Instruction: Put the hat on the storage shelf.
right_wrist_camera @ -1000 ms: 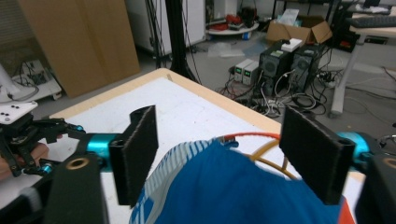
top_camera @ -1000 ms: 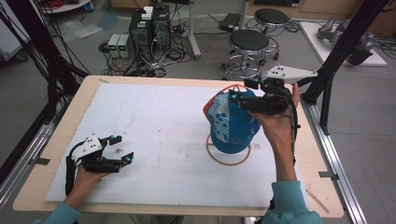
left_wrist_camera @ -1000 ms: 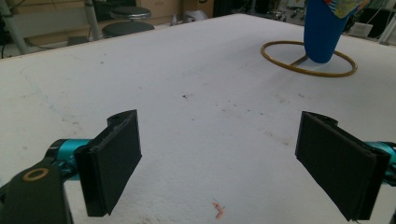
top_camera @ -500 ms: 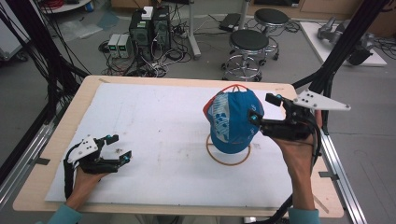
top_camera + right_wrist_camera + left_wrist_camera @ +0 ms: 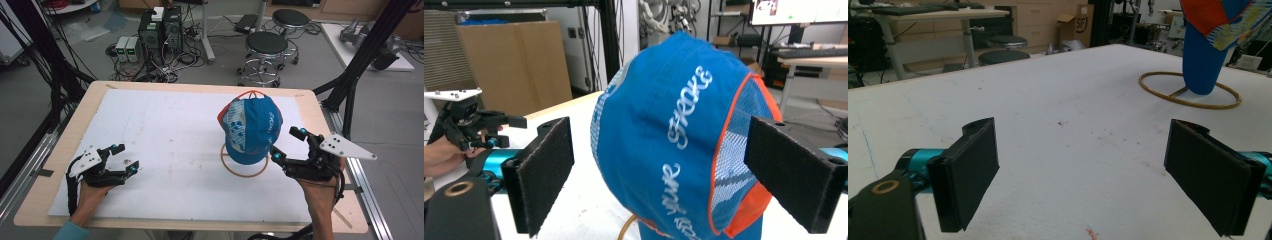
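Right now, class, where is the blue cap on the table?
In the high view the blue cap sits raised on a stand over the ring base, right of centre on the white mat, just ahead of the open right claw.

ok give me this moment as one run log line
cap: on stand over ring | right gripper: open beside cap | left gripper: open, resting on table

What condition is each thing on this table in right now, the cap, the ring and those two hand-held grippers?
Blue cap: raised on a blue stand, not held.
Ring: flat on the table, circling the stand's foot.
Left gripper: open, holding nothing.
Right gripper: open, beside the cap.
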Available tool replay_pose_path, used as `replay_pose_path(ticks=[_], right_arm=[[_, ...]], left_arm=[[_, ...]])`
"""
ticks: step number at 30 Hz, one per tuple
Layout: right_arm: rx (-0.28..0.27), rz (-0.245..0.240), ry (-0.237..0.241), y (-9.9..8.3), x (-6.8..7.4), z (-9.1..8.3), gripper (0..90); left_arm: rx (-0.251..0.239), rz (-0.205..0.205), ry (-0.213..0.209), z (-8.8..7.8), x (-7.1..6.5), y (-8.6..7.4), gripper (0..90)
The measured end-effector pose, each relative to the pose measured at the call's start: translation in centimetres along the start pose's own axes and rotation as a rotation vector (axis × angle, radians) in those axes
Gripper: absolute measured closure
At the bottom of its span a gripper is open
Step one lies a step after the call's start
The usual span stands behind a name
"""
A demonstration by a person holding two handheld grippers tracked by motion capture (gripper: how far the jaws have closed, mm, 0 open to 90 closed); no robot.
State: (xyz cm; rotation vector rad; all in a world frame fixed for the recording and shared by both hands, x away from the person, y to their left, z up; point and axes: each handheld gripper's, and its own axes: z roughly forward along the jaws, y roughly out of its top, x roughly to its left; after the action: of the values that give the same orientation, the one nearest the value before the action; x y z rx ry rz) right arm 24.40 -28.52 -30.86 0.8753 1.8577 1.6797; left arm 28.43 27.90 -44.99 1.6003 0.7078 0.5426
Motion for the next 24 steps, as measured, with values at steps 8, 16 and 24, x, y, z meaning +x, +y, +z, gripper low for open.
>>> replay_pose_path(ticks=[8,16,24], right_arm=[[-0.043,-0.001,-0.025,-3.6,0.4,-0.3,11.4],[-0.044,0.006,-0.051,-6.7,0.5,0.0,11.3],[-0.073,0.008,-0.131,-10.6,0.3,0.0,11.3]], left_arm=[[-0.021,-0.001,0.002,-0.2,0.0,-0.1,14.4],[-0.032,0.001,0.005,-0.3,0.0,-0.1,14.4],[-0.047,0.019,0.014,-0.5,-0.2,-0.2,14.5]])
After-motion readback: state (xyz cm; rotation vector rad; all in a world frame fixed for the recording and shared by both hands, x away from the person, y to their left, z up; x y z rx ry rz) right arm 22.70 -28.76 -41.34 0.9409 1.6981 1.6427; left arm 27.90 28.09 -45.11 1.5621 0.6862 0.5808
